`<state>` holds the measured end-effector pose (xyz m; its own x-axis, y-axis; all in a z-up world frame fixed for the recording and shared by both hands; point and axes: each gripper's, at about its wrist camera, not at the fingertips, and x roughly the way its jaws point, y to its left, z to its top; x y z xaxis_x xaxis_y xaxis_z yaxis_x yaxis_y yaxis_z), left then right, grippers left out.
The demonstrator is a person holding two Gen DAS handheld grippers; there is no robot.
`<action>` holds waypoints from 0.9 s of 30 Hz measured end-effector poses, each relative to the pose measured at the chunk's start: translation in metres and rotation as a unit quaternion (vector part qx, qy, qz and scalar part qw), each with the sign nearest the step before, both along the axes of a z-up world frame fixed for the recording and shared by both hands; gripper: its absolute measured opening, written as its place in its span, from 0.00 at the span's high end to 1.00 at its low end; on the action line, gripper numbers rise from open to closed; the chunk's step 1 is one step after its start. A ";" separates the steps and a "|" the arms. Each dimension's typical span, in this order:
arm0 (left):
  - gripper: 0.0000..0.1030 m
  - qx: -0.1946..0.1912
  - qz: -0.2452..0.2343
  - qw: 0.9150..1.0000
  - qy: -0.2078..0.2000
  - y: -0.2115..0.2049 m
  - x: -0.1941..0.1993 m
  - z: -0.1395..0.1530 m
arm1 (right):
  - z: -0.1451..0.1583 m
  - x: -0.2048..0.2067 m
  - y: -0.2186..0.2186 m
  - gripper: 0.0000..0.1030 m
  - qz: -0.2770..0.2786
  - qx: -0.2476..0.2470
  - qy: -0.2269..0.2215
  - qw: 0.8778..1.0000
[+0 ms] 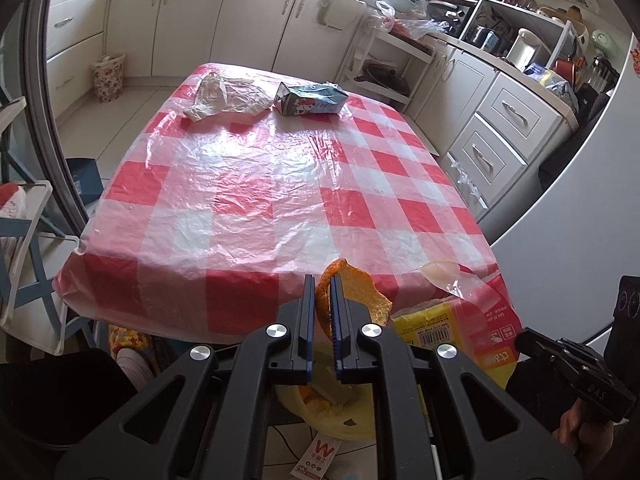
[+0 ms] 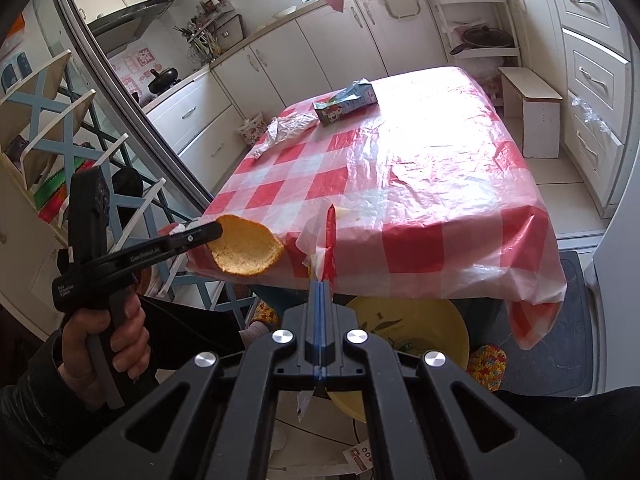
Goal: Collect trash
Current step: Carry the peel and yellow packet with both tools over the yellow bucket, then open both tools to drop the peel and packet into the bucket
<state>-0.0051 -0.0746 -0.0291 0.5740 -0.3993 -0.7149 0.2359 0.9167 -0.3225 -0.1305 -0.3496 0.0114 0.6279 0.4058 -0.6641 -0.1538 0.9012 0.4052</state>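
Black jaws of the left gripper (image 1: 321,304) sit nearest the lens, clamped on a curved piece of orange peel (image 1: 360,296) that sticks up between them. Below, past the table (image 1: 248,184) edge, a yellow bin (image 1: 320,412) shows some scraps inside. My reading is that the peel is on its way to that bin. To do it well, carry the peel clear of the tablecloth hem, centre it over the opening, then part the jaws only once it hangs above the bin, since a light peel can cling to a pad or drift sideways.

Across in the right view, the right gripper (image 2: 321,280) is pressed fully together, pinching a thin fold of the red and clear plastic (image 2: 329,236) at the table's near edge; what the fold belongs to I cannot tell. That view alone shows the peel's pale inner side (image 2: 244,250), the hand (image 2: 108,344) on the left tool, and the bin's rim (image 2: 404,300) under the table corner. Only the left view shows scraps in the bin. Both show a milk carton (image 1: 310,98) and crumpled wrapper (image 1: 224,96) lying side by side, uncollected, at the far end
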 end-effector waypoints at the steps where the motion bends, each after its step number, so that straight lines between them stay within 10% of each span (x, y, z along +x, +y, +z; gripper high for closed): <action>1: 0.93 -0.002 -0.002 1.000 -0.001 0.000 -0.002 0.000 | 0.000 -0.001 -0.001 1.00 -0.001 0.001 -0.002 1.000; 27: 0.87 0.020 -0.085 0.994 0.071 -0.051 -0.024 -0.039 | -0.021 -0.001 0.006 1.00 -0.007 -0.052 0.051 0.997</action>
<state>-0.0290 -0.1251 -0.0685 0.3939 -0.4506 -0.8011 0.3426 0.8808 -0.3269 -0.1310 -0.3432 -0.0097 0.5603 0.3227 -0.7629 -0.1029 0.9410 0.3224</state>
